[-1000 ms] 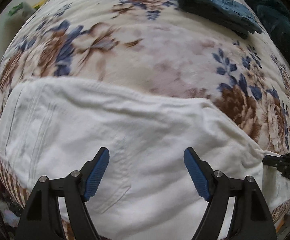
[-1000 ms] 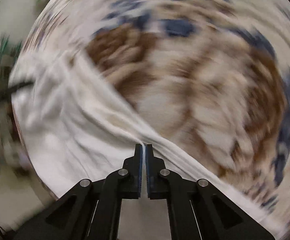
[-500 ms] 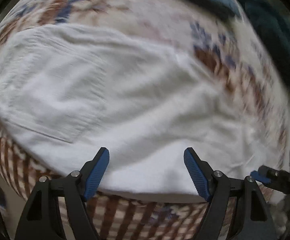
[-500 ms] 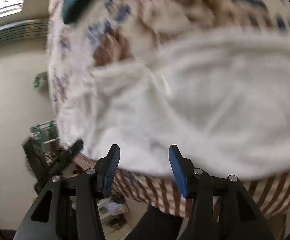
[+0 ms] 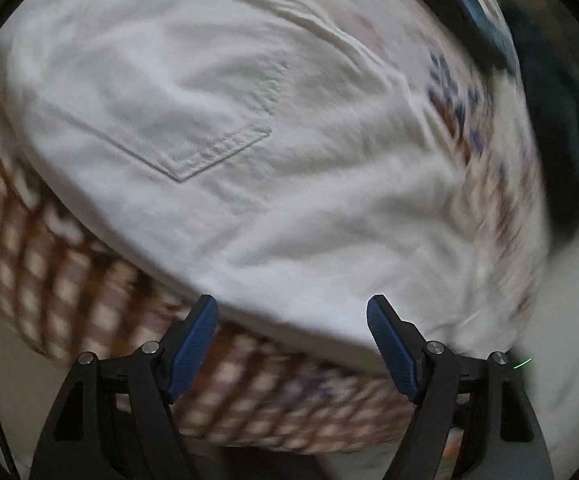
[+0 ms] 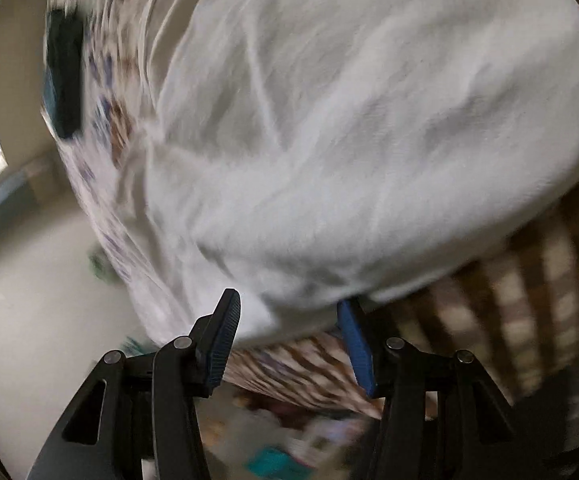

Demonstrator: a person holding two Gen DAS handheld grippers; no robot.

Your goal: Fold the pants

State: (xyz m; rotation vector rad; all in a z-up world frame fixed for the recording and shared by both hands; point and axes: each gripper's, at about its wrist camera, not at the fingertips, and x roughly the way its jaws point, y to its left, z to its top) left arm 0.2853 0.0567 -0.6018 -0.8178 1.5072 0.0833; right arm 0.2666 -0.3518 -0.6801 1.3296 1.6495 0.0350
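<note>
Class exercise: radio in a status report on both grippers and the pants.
Left gripper open, empty. Right gripper open, at the edge of the white pants. Pants lie on the floral cover. Nothing in the way.

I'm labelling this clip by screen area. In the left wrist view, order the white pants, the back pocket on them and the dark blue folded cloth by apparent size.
1. white pants
2. back pocket
3. dark blue folded cloth, farther off, blurred and cut by the frame edge, so only its apparent size ranks last.

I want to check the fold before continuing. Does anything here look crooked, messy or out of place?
The white pants lie wrinkled, not flat, and their near edge sits at the bed's edge above the checkered side. Both the left gripper and right gripper are open, holding nothing. Nothing looks damaged.
</note>
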